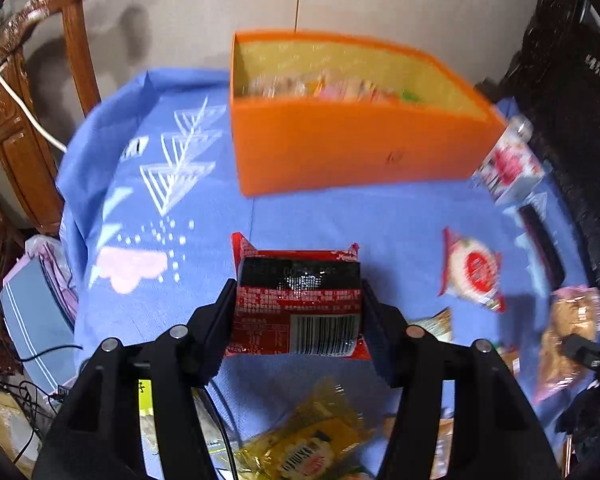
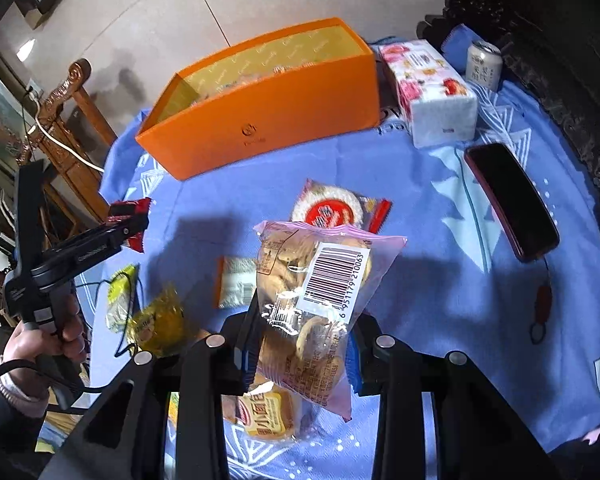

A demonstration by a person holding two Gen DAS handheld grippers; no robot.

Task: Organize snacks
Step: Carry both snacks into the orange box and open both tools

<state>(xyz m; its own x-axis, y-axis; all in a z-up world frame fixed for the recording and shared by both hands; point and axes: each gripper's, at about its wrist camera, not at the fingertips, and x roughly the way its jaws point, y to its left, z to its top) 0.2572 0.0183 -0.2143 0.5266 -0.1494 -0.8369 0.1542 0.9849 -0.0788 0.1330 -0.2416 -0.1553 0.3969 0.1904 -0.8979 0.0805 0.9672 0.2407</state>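
Snacks inside the orange box (image 1: 352,152) blur together — left jaws clamp a red packet (image 1: 298,304), right jaws a biscuit bag (image 2: 316,304).

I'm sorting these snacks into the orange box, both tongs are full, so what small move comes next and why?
Probably carry the left tongs forward over the orange box and release there. They already grip the red and black snack packet clear of the blue cloth, and the box stands open just ahead.
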